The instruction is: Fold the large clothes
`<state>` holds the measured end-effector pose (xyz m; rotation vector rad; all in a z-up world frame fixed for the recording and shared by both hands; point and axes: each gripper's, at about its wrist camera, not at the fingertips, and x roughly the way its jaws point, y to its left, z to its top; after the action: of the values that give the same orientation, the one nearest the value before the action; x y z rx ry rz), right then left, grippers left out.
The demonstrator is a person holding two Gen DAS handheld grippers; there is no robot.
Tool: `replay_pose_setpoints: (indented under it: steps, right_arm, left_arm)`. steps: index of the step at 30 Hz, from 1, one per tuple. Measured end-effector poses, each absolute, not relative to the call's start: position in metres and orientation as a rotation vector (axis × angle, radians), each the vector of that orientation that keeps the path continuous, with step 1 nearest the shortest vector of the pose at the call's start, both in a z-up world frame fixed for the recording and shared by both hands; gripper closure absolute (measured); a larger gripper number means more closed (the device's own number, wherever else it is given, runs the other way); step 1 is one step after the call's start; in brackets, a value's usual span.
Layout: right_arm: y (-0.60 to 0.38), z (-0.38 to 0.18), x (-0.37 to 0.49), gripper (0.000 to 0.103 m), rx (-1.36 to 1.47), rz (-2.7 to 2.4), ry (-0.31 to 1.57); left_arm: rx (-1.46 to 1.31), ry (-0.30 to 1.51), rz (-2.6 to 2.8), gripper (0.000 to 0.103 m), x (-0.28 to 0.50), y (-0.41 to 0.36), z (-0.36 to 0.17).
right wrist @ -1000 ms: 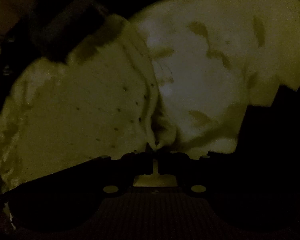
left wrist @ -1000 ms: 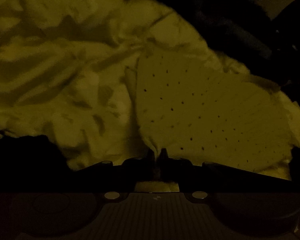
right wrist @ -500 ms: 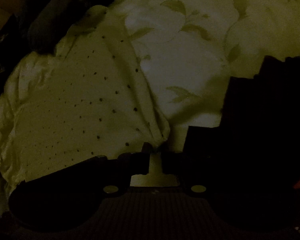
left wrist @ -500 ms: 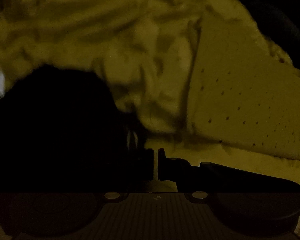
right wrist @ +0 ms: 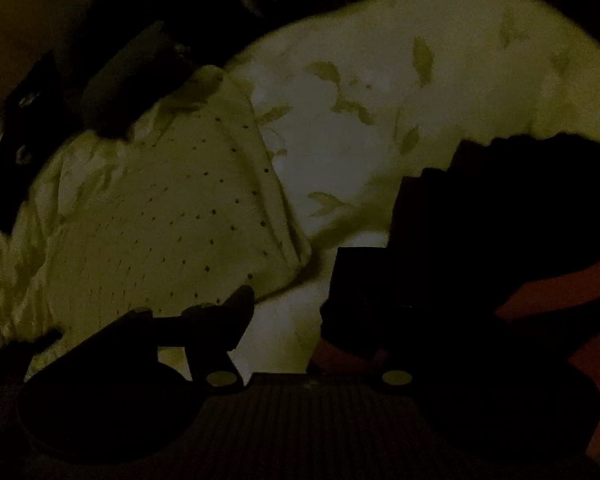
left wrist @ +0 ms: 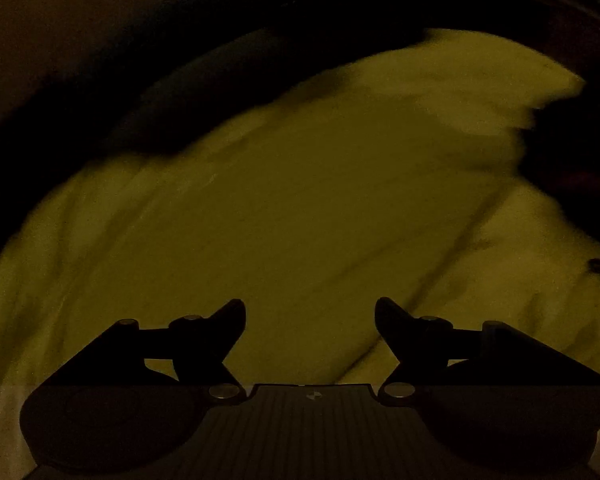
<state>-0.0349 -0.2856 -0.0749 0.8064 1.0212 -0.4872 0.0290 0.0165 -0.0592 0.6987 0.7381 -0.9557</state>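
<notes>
The scene is very dark. In the right wrist view a pale dotted garment (right wrist: 160, 232) lies spread on a leaf-patterned sheet (right wrist: 372, 92). My right gripper (right wrist: 312, 300) is open just right of the garment's near corner; only its left finger (right wrist: 236, 308) shows, the right one is lost against a dark shape. In the left wrist view my left gripper (left wrist: 310, 312) is open and empty over blurred pale cloth (left wrist: 280, 200); I cannot tell whether that cloth is garment or sheet.
A dark stepped object (right wrist: 480, 240) stands on the sheet at the right in the right wrist view. Dark items (right wrist: 112, 80) lie beyond the garment's far edge. Darkness borders the cloth at the top of the left wrist view.
Both grippers were shut, pinching the dotted garment; now both are open and the garment lies on the sheet. The left gripper has swung away and its view is blurred.
</notes>
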Motion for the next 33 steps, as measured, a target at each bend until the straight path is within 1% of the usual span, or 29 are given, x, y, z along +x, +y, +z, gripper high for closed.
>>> replay_pose_setpoints:
  steps: [2, 4, 6, 9, 11, 14, 15, 17, 18, 19, 21, 23, 25, 28, 30, 33]
  right_arm:
    - [-0.28, -0.06, -0.044, 0.033, 0.746, -0.491, 1.009]
    - [-0.275, -0.044, -0.058, 0.029, 0.7, -0.499, 0.986]
    - [-0.273, -0.032, -0.073, 0.027, 0.682, -0.523, 0.97]
    - [-0.275, -0.023, -0.098, 0.027, 0.714, -0.572, 0.947]
    - [-0.278, -0.021, -0.114, 0.026, 0.737, -0.627, 0.933]
    - [-0.282, -0.025, -0.132, 0.026, 0.779, -0.696, 0.923]
    - [-0.283, -0.028, -0.134, 0.026, 0.792, -0.709, 0.922]
    - [-0.285, -0.033, -0.136, 0.026, 0.824, -0.722, 0.916]
    - [-0.285, -0.035, -0.134, 0.026, 0.838, -0.722, 0.911]
    - [-0.286, -0.038, -0.131, 0.026, 0.85, -0.719, 0.907]
    - [-0.288, -0.043, -0.121, 0.026, 0.863, -0.708, 0.905]
    - [-0.29, -0.046, -0.105, 0.027, 0.864, -0.681, 0.907]
    - [-0.295, -0.049, -0.084, 0.027, 0.862, -0.644, 0.91]
    - [-0.304, -0.053, -0.054, 0.027, 0.896, -0.593, 0.909]
    - [-0.312, -0.057, -0.036, 0.026, 0.977, -0.56, 0.883]
    - [-0.326, -0.071, -0.007, 0.025, 1.136, -0.523, 0.851]
  left_arm:
    - [0.821, 0.644, -1.074, 0.0, 0.002, -0.026, -0.073]
    - [0.946, 0.566, -1.146, 0.0, -0.02, -0.056, -0.092]
    - [1.118, 0.469, -1.161, 0.0, -0.042, -0.083, -0.118]
    - [1.284, 0.299, -1.14, 0.0, -0.063, -0.104, -0.145]
    - [1.318, 0.252, -1.123, 0.0, -0.063, -0.118, -0.151]
    - [1.288, 0.311, -1.112, 0.0, -0.04, -0.138, -0.151]
    - [1.245, 0.353, -1.118, 0.004, -0.032, -0.142, -0.145]
    - [1.161, 0.425, -1.12, 0.026, -0.018, -0.142, -0.132]
    - [1.115, 0.467, -1.125, 0.033, -0.011, -0.139, -0.124]
    - [1.051, 0.522, -1.135, 0.049, -0.002, -0.137, -0.117]
    - [0.949, 0.572, -1.136, 0.056, 0.008, -0.129, -0.102]
    - [0.827, 0.627, -1.121, 0.069, 0.018, -0.116, -0.086]
    - [0.722, 0.646, -1.061, 0.069, 0.027, -0.101, -0.068]
    - [0.522, 0.775, -1.002, 0.069, 0.057, -0.084, -0.047]
    - [0.389, 0.863, -0.973, 0.069, 0.078, -0.069, -0.04]
    - [0.34, 0.881, -0.937, 0.069, 0.09, -0.055, -0.038]
